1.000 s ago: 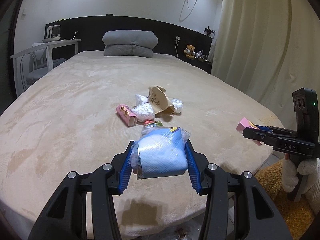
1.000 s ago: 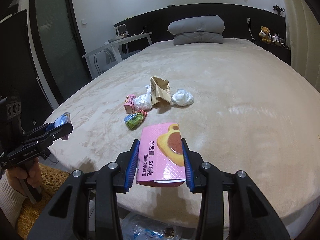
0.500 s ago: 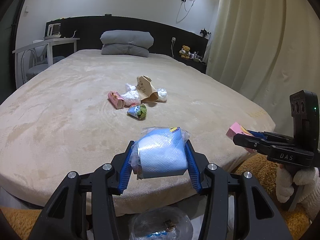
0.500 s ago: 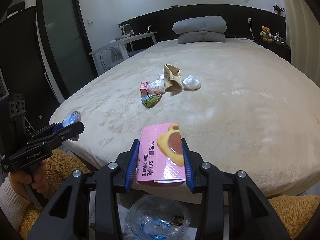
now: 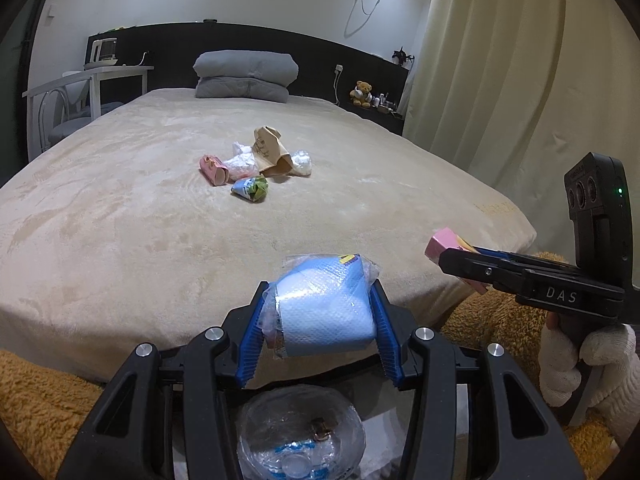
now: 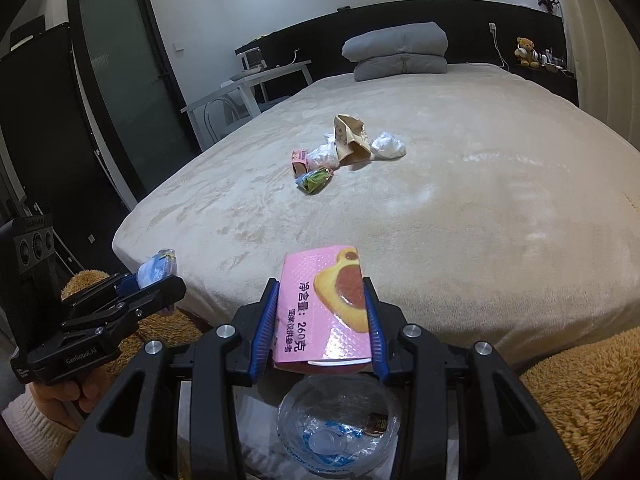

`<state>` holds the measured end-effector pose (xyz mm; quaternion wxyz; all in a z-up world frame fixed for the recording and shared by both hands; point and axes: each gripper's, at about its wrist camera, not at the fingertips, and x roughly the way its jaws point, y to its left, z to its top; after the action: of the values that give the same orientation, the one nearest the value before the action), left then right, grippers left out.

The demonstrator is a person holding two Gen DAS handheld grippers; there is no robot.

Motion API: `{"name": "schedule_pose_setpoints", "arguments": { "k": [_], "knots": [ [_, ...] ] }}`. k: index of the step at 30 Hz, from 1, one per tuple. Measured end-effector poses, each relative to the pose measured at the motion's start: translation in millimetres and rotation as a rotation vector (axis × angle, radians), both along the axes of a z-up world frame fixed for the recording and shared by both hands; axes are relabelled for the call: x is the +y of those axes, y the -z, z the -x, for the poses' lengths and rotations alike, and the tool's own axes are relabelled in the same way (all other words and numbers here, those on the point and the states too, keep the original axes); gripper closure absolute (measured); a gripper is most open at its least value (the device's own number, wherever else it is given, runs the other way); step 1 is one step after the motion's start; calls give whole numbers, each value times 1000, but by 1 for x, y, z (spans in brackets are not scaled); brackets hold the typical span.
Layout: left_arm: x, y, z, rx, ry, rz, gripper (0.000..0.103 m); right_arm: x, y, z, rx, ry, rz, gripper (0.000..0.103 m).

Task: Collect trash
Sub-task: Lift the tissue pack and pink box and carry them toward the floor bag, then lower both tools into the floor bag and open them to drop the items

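Right now, nearest first, you have:

Bin: the clear-lined trash bin (image 5: pixel 300 440) sits directly below both grippers, at the foot of the bed (a small brown scrap and blue-printed plastic lie in it).

Left gripper: your left gripper (image 5: pixel 320 320) is clamped on a plastic-wrapped tissue roll (image 5: pixel 324 300), blue pads pressed to both sides, held above the bin mouth.

Right gripper: your right gripper (image 6: pixel 320 320) is clamped on a pink snack box (image 6: pixel 324 304), gripped by its two long sides, also above the bin (image 6: pixel 340 432).

Cross views: each tool shows in the other's camera, the right one (image 5: pixel 452 256) at the right edge with the pink box end (image 5: pixel 444 242) poking out, the left one (image 6: pixel 160 280) at the left edge with the wrapped roll (image 6: pixel 154 270) in it.

Floor: a fuzzy golden-brown rug (image 6: pixel 580 400) lies on both sides of the bin.

Bed: the beige blanket (image 5: pixel 120 220) carries the remaining trash near its middle, well apart from you.

Remaining trash: a green and blue wrapper (image 5: pixel 250 189) lies nearest; just behind it a pink carton (image 5: pixel 213 169), a crumpled clear plastic bag (image 5: pixel 242 164), a tan paper bag (image 5: pixel 269 153) standing partly upright, and a white plastic wad (image 5: pixel 301 162) (these four crowd together, touching or nearly so).

Far end: a folded grey quilt (image 5: pixel 246 76) rests against the black headboard (image 5: pixel 320 56).
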<state>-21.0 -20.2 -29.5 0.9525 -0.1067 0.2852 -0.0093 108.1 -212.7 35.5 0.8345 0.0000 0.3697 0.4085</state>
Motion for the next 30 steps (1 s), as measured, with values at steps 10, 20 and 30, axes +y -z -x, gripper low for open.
{"name": "schedule_pose_setpoints", "arguments": {
  "k": [10, 20, 30],
  "knots": [
    [-19, 34, -1, 139, 51, 60, 56, 3, 30, 6, 114, -20, 41, 62],
    [-2, 81, -30, 365, -31, 130, 56, 16, 74, -12, 319, -29, 108, 62],
    [7, 134, -50, 590, -56, 219, 56, 22, 125, -36, 511, 53, 211, 62]
  ]
}}
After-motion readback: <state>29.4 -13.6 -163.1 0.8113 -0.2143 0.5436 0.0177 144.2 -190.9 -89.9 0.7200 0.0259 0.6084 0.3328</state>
